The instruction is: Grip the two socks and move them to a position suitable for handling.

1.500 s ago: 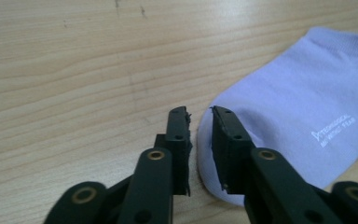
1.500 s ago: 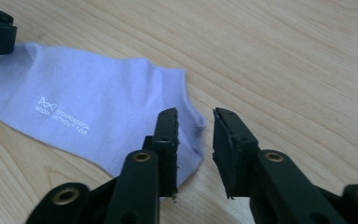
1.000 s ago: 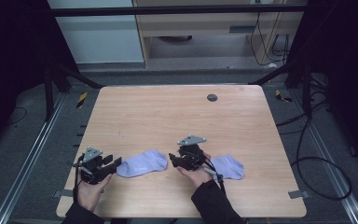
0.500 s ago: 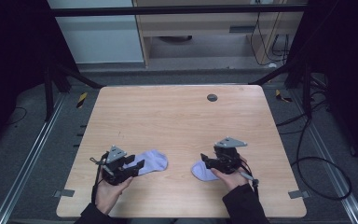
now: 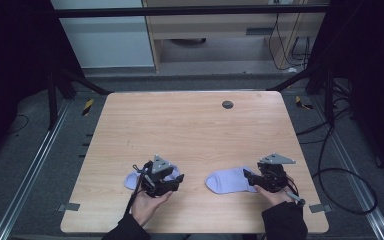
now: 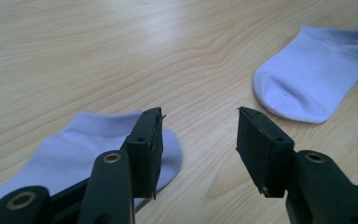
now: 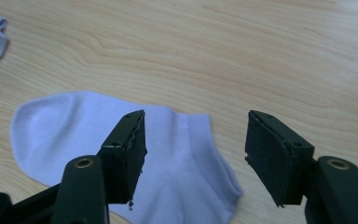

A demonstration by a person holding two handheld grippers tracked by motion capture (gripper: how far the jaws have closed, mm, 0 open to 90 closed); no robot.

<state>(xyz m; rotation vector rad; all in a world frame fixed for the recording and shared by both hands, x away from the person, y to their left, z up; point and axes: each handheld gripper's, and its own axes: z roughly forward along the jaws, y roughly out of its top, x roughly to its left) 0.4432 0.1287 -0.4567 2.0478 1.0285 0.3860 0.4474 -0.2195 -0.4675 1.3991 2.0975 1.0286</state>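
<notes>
Two pale lilac ankle socks lie flat near the front edge of the wooden table [image 5: 190, 125]. My left gripper [image 5: 175, 179] hovers over the left sock [image 5: 131, 180], its jaws pointing right. In the left gripper view this gripper [image 6: 199, 116] is open, the sock [image 6: 70, 144] lies under its left jaw, and the other sock [image 6: 307, 84] lies farther off. My right gripper [image 5: 249, 178] points left at the right sock's [image 5: 225, 180] cuff end. That gripper [image 7: 196, 116] is open above the sock [image 7: 70, 121]. Both pairs of jaws have just been opening, and nothing is pinched between them.
A small dark round disc [image 5: 227, 104] sits near the table's far edge. Strips of tape [image 5: 68, 206] mark the front corners. Metal frame rails and cables run around the table on the floor.
Both hands have moved to the right along the front of the table. The left gripper went from beside the left sock to over it; the right gripper went to the right sock's right end.
</notes>
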